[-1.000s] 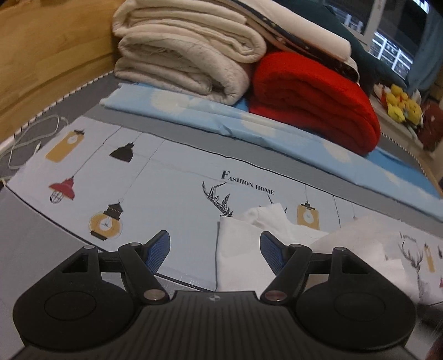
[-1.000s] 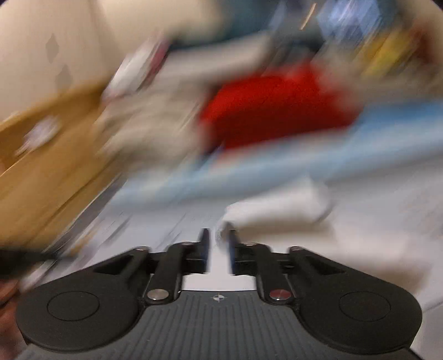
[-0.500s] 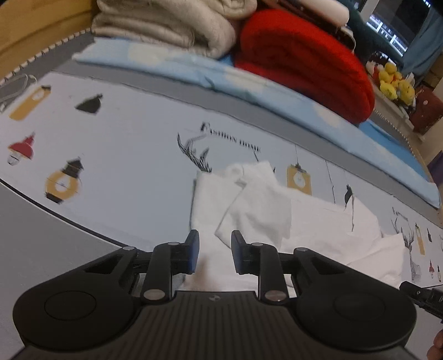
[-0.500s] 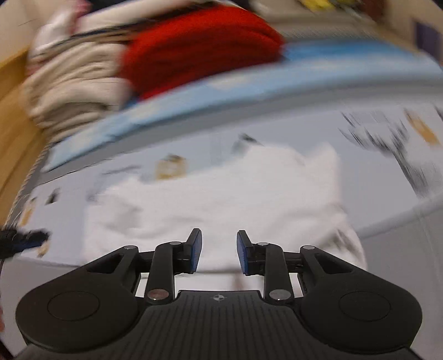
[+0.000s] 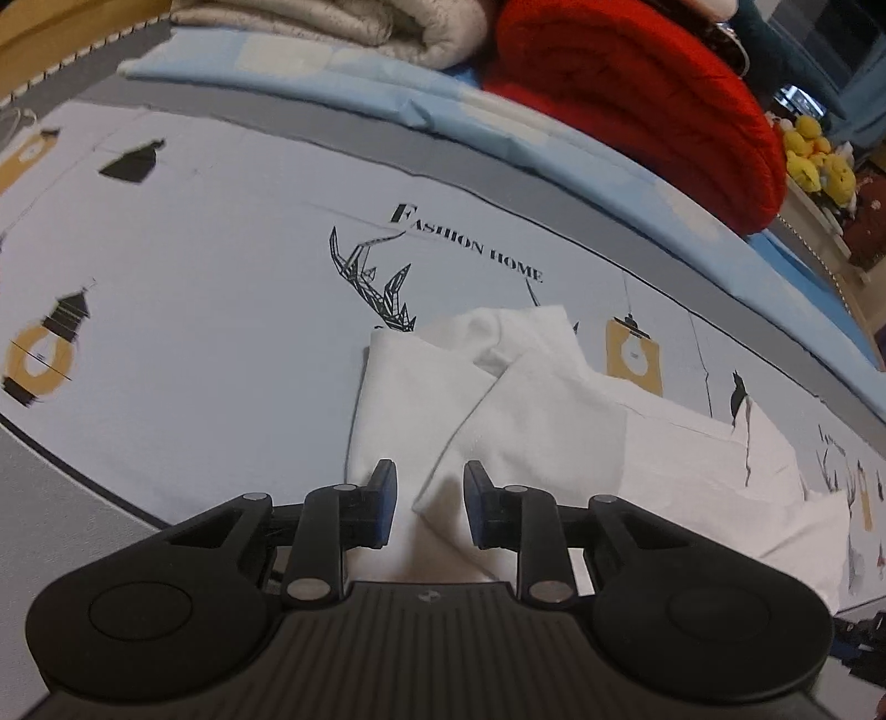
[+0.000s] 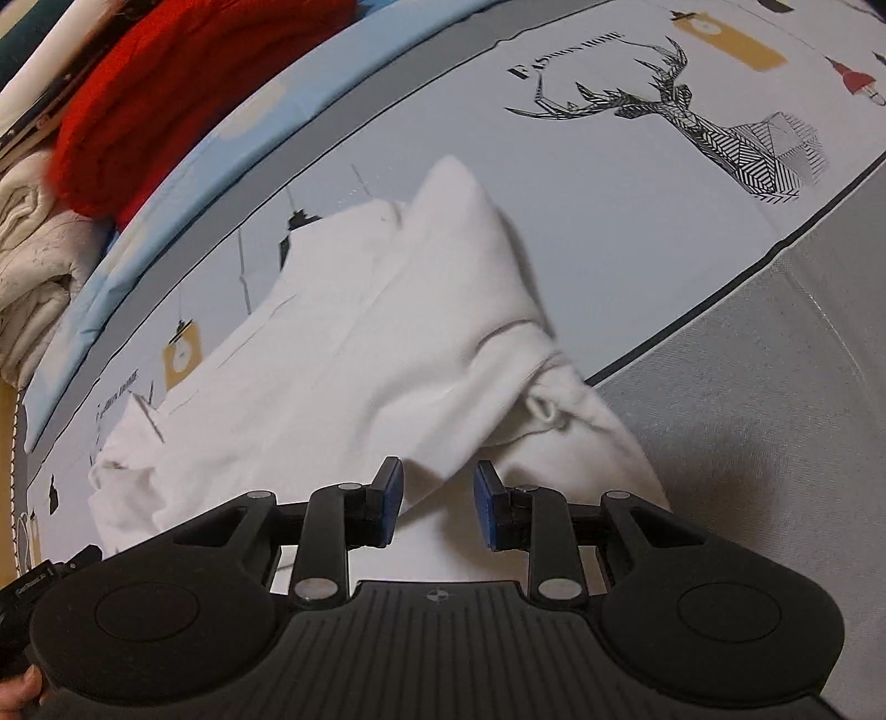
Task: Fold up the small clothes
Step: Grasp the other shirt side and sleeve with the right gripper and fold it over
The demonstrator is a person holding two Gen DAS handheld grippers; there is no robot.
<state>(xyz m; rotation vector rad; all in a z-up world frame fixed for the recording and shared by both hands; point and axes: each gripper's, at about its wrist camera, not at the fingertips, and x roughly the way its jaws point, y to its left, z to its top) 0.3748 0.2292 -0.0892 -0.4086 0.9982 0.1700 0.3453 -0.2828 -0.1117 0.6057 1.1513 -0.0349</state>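
Cloth (image 5: 531, 421), white, soft, rumpled; both tools (image 5: 429, 501) (image 6: 437, 501) spread, apparently clear of it.

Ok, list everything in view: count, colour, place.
garment: one, white, crumpled on the sheet, in front of both tools
sheet: one, pale blue-grey with lamp, deer and "Fashion Home" prints, covers the bed
red blanket: one, folded, at the far edge of the bed
cream quilt: one, folded, beside the red blanket
light blue cloth: one, with pale patches, under the stack
yellow plush toys: several, beyond the bed's far corner
wooden panel: one, brown, behind the bed
left tool: black with blue pads, jaws part open over the garment's edge
right tool: black with blue pads, jaws part open over the garment
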